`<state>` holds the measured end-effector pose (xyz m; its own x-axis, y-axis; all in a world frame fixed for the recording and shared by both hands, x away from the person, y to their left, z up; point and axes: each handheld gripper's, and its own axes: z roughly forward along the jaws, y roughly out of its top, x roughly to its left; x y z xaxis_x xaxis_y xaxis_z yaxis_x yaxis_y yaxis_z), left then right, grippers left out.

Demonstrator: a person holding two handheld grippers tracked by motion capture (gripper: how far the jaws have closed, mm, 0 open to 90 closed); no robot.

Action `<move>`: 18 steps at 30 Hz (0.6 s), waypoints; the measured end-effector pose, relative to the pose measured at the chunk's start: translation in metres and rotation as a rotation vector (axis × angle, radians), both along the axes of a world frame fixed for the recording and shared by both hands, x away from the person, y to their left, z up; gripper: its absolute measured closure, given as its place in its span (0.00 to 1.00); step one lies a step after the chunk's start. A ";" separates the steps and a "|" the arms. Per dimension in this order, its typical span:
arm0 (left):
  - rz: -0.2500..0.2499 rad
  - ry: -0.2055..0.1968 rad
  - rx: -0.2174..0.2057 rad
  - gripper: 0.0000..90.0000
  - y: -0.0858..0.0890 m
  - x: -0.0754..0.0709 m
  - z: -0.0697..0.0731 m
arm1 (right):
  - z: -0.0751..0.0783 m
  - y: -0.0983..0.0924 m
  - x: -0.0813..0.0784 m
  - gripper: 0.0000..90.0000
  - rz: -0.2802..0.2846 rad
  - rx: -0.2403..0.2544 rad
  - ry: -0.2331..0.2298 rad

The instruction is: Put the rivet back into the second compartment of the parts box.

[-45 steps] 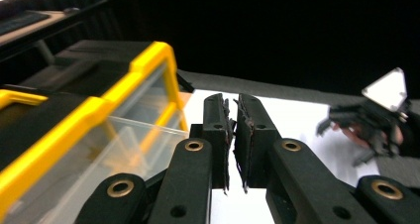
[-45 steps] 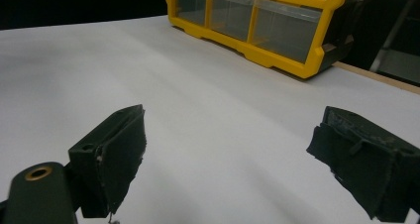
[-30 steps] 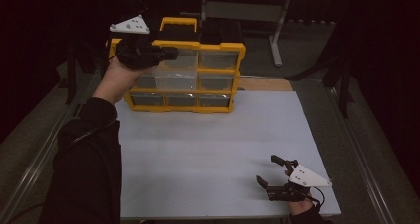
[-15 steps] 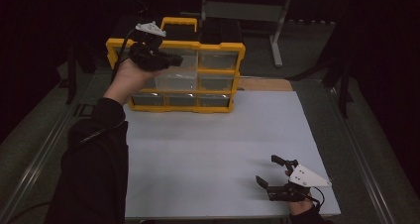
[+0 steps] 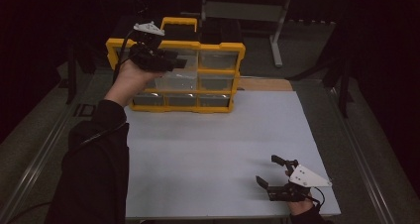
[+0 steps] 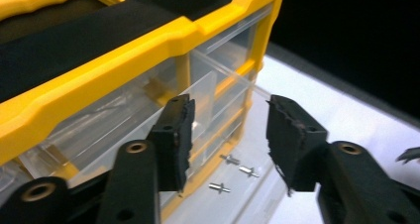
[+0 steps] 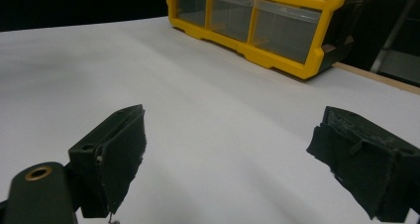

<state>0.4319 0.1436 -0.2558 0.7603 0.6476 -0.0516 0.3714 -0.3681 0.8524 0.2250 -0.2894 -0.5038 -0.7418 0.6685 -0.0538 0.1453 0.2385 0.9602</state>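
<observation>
High view, near: right gripper low over the white counter, fingers spread wide, nothing between them.
Left gripper view, middle: left gripper, fingers just opening, apart, nothing between them.
Drawer: clear, pulled out, beside the fingers; three small screws below.
Far: yellow organizer upright at the counter's back edge.
</observation>
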 end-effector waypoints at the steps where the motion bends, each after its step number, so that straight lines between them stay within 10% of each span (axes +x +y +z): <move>1: 0.002 0.001 0.001 0.49 0.001 -0.002 0.000 | 0.000 0.000 0.000 0.13 -0.002 0.004 0.000; 11: 0.059 -0.004 -0.050 0.00 0.019 -0.023 0.009 | 0.000 0.000 -0.001 0.13 -0.004 -0.001 -0.004; 18: 0.067 -0.014 -0.049 0.00 0.039 -0.043 0.010 | 0.000 0.000 -0.001 0.13 -0.005 0.000 -0.004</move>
